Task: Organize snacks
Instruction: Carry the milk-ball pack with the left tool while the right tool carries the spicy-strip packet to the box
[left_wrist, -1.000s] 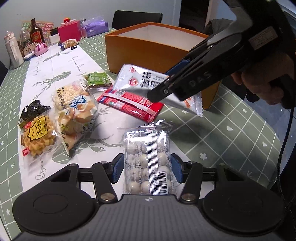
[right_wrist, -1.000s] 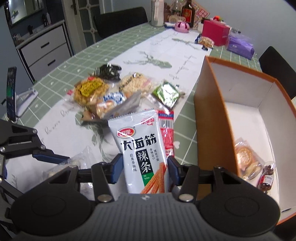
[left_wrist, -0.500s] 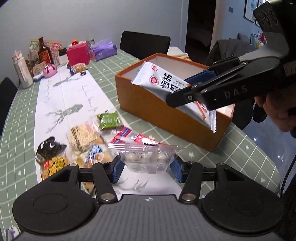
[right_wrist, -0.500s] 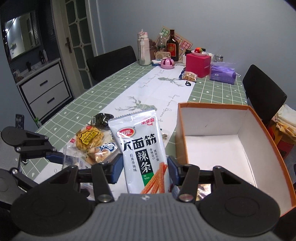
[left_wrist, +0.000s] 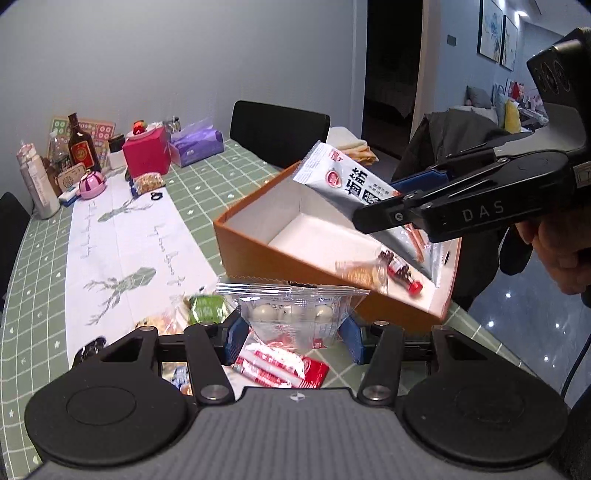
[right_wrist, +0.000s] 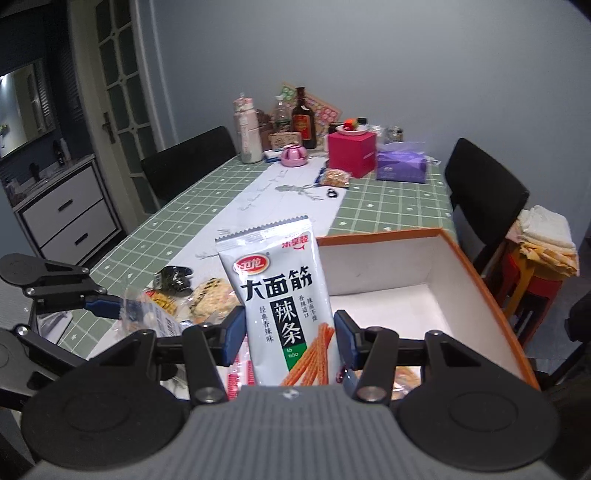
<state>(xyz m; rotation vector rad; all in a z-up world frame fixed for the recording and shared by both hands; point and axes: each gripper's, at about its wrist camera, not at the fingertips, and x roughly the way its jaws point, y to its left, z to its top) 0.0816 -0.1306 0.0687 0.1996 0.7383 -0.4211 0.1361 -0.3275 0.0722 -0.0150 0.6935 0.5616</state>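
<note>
My left gripper (left_wrist: 293, 334) is shut on a clear packet of small white balls (left_wrist: 291, 314), lifted above the table beside the orange box (left_wrist: 280, 258). My right gripper (right_wrist: 290, 341) is shut on a silver spicy-strip pouch (right_wrist: 280, 299), held upright over the box's (right_wrist: 491, 295) near left corner. From the left wrist view the same pouch (left_wrist: 351, 181) hangs over the box's open top, clamped in the right gripper (left_wrist: 406, 206). Inside the box lie a biscuit packet (left_wrist: 360, 273) and a small red-wrapped snack (left_wrist: 400, 273).
Loose snacks stay on the white runner: a green packet (left_wrist: 207, 308), a red-and-white packet (left_wrist: 284, 369), a crispy square (right_wrist: 214, 299) and a black packet (right_wrist: 173, 277). Bottles (right_wrist: 304, 118), a pink box (right_wrist: 351, 153) and purple tissues (right_wrist: 402, 166) crowd the far end. Black chairs (right_wrist: 484, 192) flank the table.
Both grippers have risen with their packets. The right one carried the silver pouch from above the runner over the orange box. The clear packet came up off the table.
</note>
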